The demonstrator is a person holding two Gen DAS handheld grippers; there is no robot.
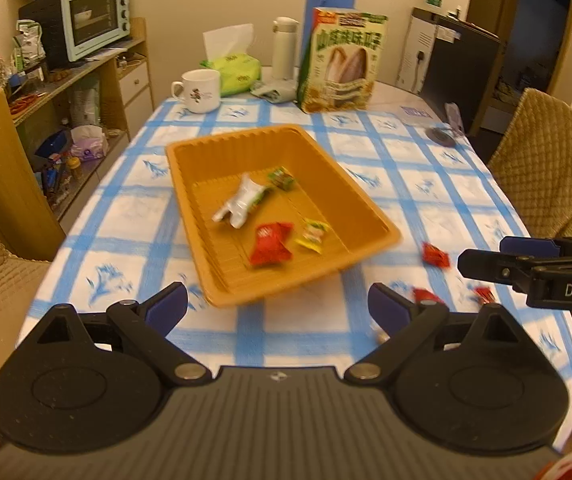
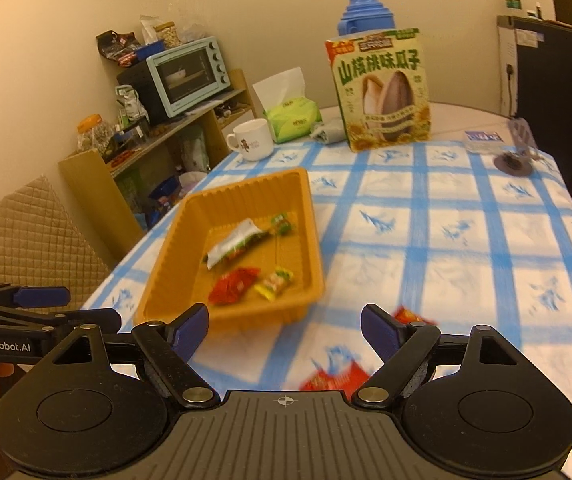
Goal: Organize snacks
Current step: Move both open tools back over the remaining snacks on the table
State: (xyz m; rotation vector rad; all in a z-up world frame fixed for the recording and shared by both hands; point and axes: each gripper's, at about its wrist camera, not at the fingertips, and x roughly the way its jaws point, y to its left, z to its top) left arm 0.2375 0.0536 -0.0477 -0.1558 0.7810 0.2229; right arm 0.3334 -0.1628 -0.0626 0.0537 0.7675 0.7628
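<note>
Snacks sit in our orange tray (image 1: 189,168), loose red packets (image 1: 436,255) beside it, while our left gripper (image 1: 277,308) and right gripper (image 2: 283,330) hover wide open, empty.

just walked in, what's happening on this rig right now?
A person holds two handheld grippers over a checked table, sorting snacks into an orange tray. The tray holds four so far: a silver packet, a small green one, a red packet and a yellow one. Both the left gripper and right gripper are open and empty. A few small red packets still lie on the cloth to the tray's right.
</note>
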